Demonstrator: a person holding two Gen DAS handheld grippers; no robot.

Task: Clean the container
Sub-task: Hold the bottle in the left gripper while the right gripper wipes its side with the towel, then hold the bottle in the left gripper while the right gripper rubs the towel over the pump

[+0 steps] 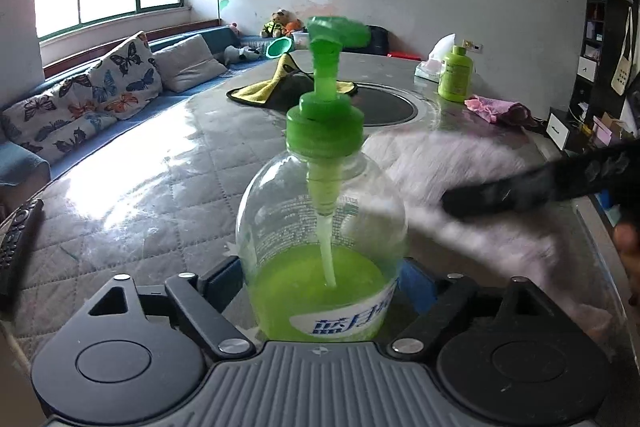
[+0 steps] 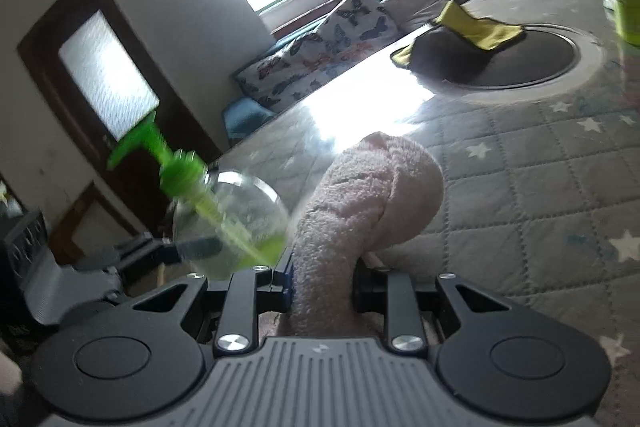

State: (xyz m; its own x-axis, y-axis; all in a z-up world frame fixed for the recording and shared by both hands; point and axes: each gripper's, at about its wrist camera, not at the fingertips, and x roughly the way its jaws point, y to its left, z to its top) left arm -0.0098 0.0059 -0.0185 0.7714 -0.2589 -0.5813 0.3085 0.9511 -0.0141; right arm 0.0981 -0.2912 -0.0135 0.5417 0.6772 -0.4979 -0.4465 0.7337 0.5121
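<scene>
A clear pump bottle (image 1: 320,227) with a green cap, green pump head and green liquid in its lower part stands upright between the fingers of my left gripper (image 1: 320,279), which is shut on it. It also shows in the right wrist view (image 2: 232,211), to the left and blurred. My right gripper (image 2: 322,283) is shut on a pale pink fluffy cloth (image 2: 368,195) that bulges up between its fingers. In the left wrist view the cloth (image 1: 472,187) is a blur to the right of the bottle, with the right gripper (image 1: 540,187) as a dark streak.
The table (image 1: 140,187) has a grey quilted cover under glossy film. A yellow cloth (image 1: 272,87) lies by a dark round inset (image 1: 384,107). A small green bottle (image 1: 456,75), tissue pack (image 1: 432,63) and pink cloth (image 1: 496,107) stand far right. A remote (image 1: 16,239) lies left.
</scene>
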